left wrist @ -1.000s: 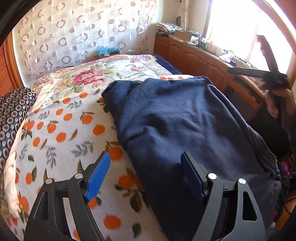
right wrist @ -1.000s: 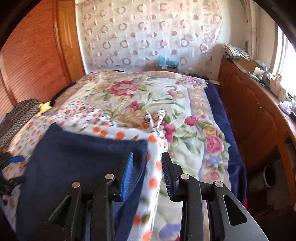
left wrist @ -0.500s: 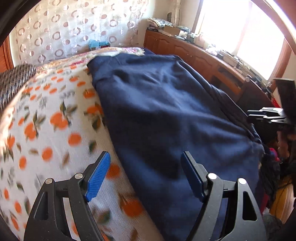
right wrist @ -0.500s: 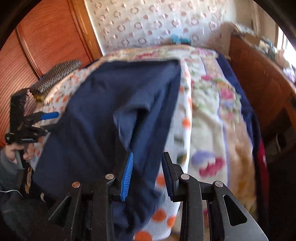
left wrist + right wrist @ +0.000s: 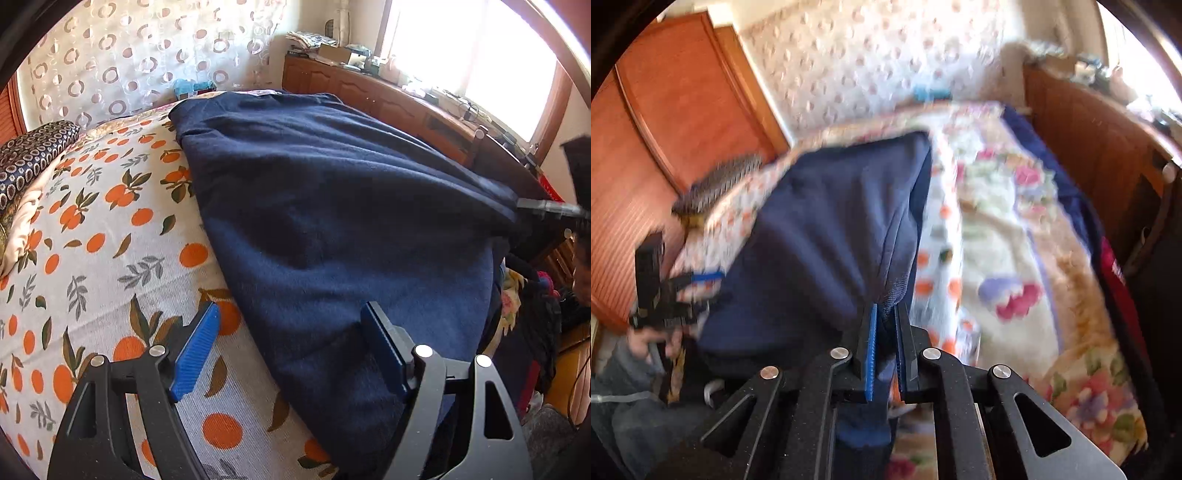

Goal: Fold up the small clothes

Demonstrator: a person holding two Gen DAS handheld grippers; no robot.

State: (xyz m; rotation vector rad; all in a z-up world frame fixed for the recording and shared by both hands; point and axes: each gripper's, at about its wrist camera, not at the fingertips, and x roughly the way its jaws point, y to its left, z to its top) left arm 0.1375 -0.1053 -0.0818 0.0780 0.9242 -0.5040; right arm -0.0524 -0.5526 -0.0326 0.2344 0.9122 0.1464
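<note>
A navy blue garment (image 5: 332, 229) lies spread on the bed over the orange-print sheet (image 5: 92, 240). My left gripper (image 5: 291, 343) is open, its jaws straddling the garment's near left edge just above it. My right gripper (image 5: 885, 332) is shut on the garment's ribbed hem corner (image 5: 892, 295) at the near right, with cloth (image 5: 831, 229) pulled taut from it. The right gripper shows at the far right of the left wrist view (image 5: 546, 208), and the left gripper shows at the left of the right wrist view (image 5: 687, 291).
A floral blanket (image 5: 1015, 229) covers the right side of the bed. A wooden cabinet (image 5: 388, 99) runs along the right wall under a bright window. A patterned pillow (image 5: 29, 158) lies at the bed's left. A wooden wardrobe (image 5: 665, 110) stands left.
My right gripper has closed on the garment's hem corner and drawn it back toward the bed's near edge. My left gripper stays open over the near left edge.
</note>
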